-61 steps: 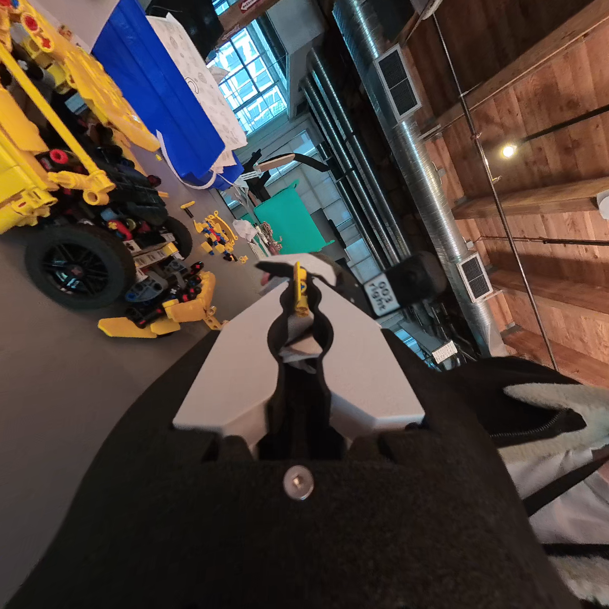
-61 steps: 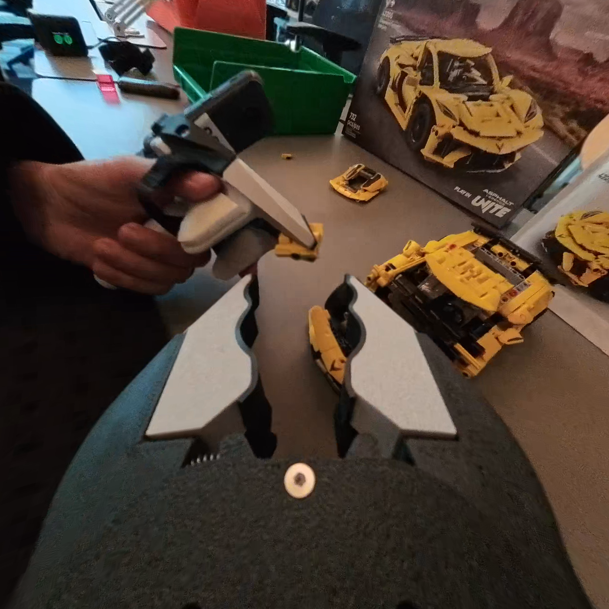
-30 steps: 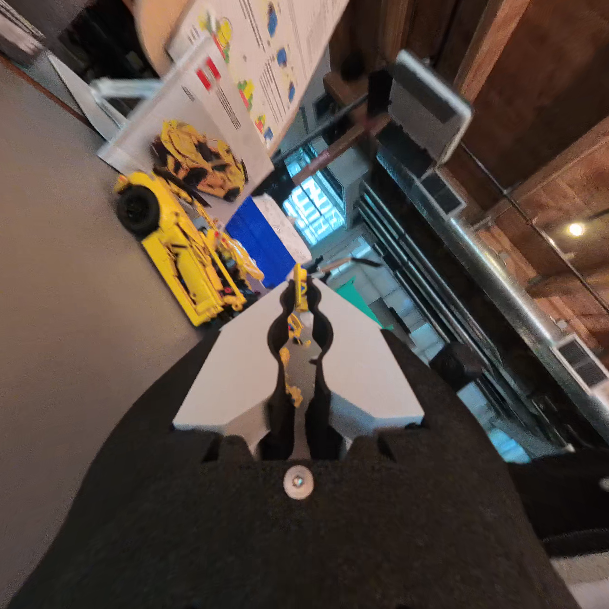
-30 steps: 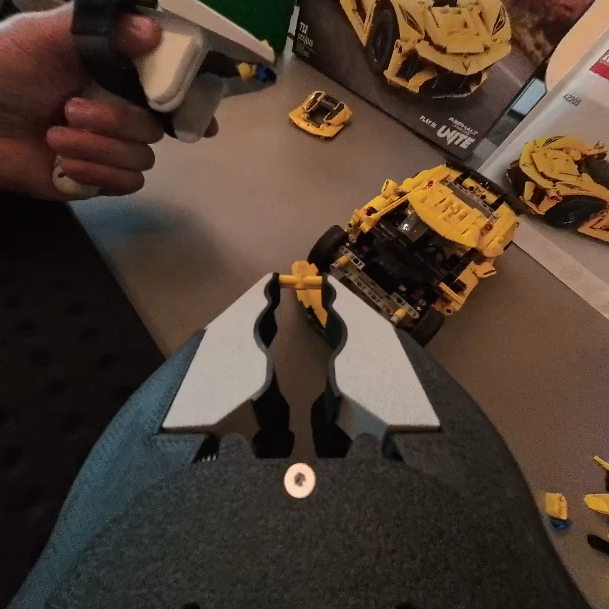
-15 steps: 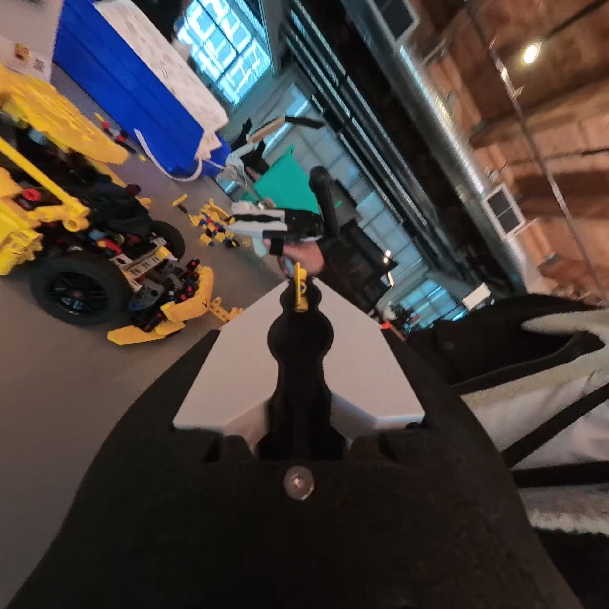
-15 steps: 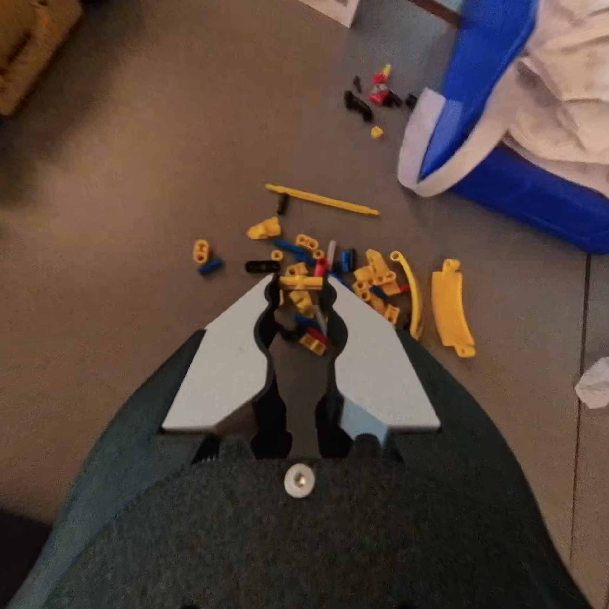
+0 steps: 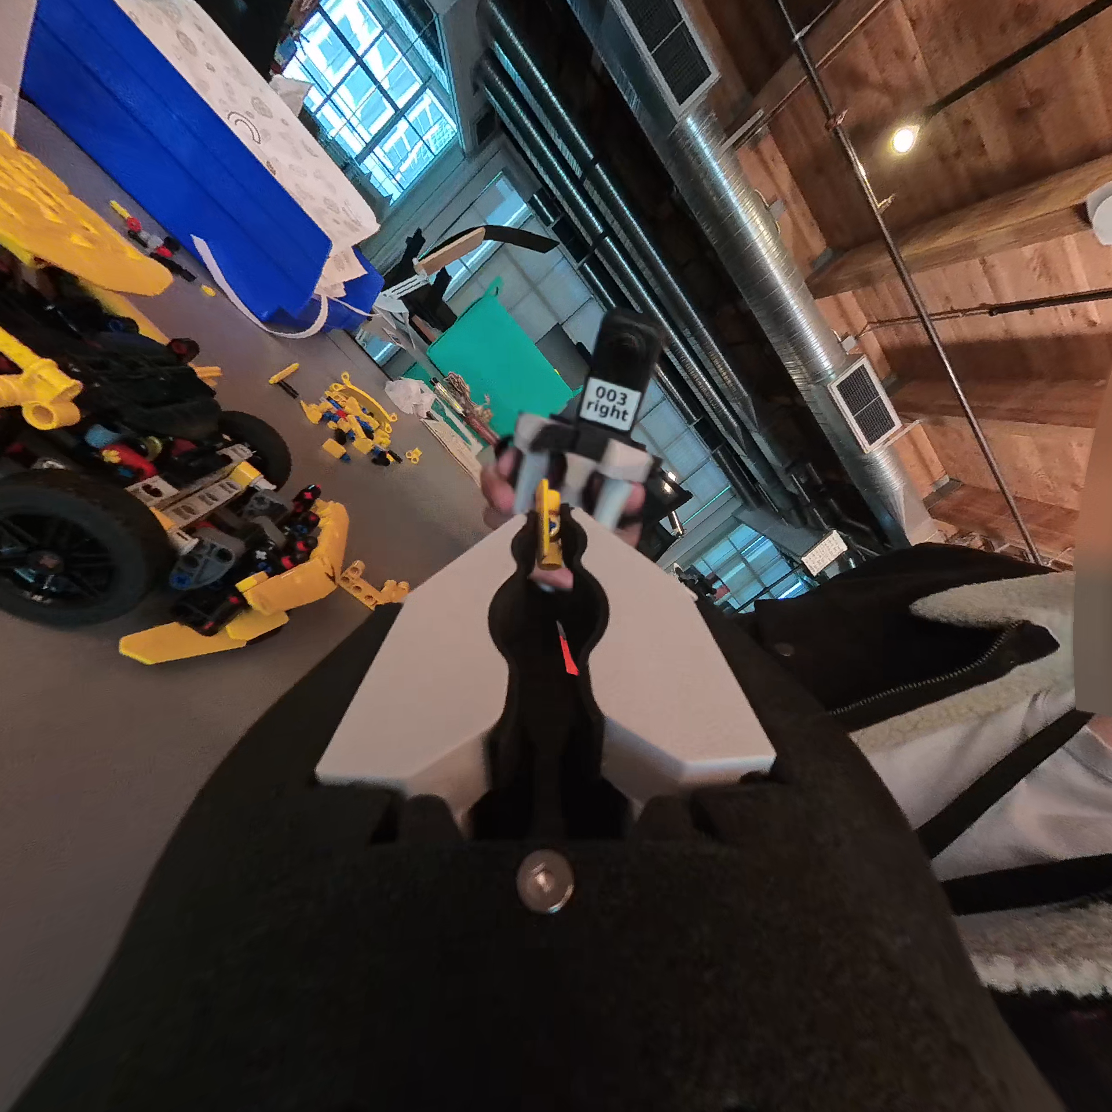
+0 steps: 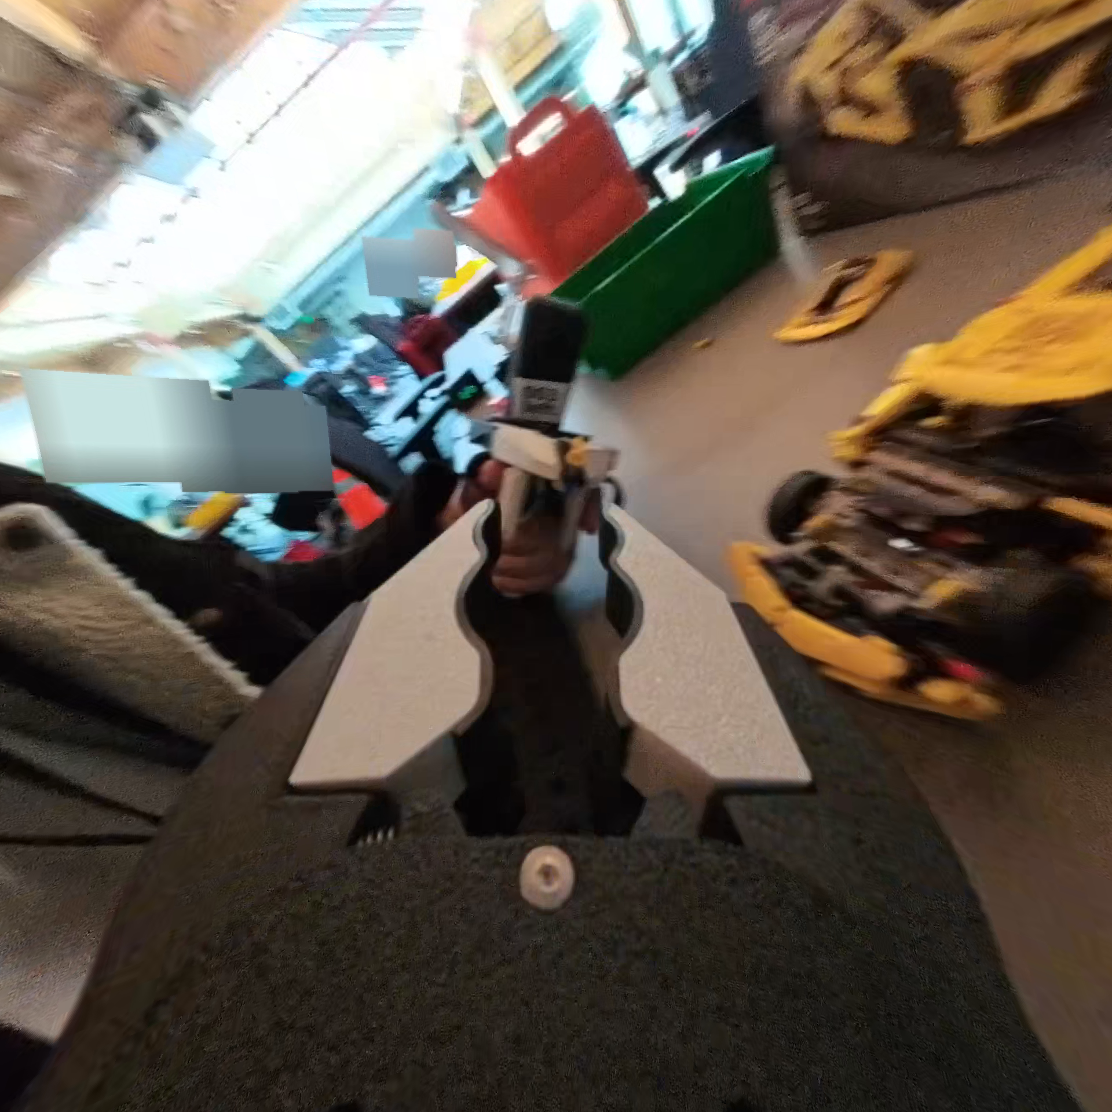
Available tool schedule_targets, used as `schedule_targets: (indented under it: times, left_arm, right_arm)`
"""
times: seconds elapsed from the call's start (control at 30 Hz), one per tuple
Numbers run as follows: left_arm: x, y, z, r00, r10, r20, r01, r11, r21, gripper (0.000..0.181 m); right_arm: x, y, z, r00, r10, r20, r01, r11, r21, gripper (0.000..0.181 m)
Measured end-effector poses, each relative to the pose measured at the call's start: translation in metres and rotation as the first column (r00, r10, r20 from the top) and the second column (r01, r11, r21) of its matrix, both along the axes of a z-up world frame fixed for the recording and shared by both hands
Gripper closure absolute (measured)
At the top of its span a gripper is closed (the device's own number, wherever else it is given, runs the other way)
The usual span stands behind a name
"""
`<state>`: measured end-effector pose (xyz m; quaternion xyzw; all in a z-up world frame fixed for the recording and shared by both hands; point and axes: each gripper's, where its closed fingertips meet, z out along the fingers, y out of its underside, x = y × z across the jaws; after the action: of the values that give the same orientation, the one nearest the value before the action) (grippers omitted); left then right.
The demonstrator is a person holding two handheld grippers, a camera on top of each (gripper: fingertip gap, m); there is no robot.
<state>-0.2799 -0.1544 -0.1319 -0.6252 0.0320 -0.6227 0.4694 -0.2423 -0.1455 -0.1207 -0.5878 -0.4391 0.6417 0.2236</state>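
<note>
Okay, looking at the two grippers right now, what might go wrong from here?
1. The left gripper pinches the small yellow piece only at its fingertips, so the piece may twist or slip out.
2. The right gripper is open and empty, facing the left one closely; the two could knock together.
3. The right wrist view is blurred, so lining up on the piece may be unreliable.

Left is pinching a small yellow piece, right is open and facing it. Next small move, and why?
Probably ease the right gripper forward until its open fingers straddle the yellow piece, then close. The left gripper holds that piece at its fingertips, raised off the grey table, and the two grippers face each other with a gap between.
</note>
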Motion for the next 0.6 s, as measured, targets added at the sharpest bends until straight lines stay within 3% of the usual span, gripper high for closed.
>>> schedule_targets:
  times: [0.07, 0.13, 0.6]
  left_arm:
    - [0.002, -0.003, 0.002, 1.000, -0.013, 0.007, 0.013, 1.000, 0.008, 0.175]
    - [0.004, -0.006, 0.004, 1.000, -0.028, 0.010, 0.028, 0.999, 0.018, 0.175]
    - [0.023, -0.016, -0.001, 0.991, -0.116, -0.066, 0.118, 0.992, 0.033, 0.167]
  right_arm:
    - [-0.020, -0.031, -0.013, 0.992, 0.121, 0.043, -0.118, 0.991, -0.068, 0.150]
    - [-0.028, -0.036, -0.030, 0.989, 0.113, 0.097, -0.110, 0.993, -0.036, 0.155]
    - [-0.027, -0.039, -0.030, 0.989, 0.145, 0.013, -0.141, 0.977, -0.162, 0.179]
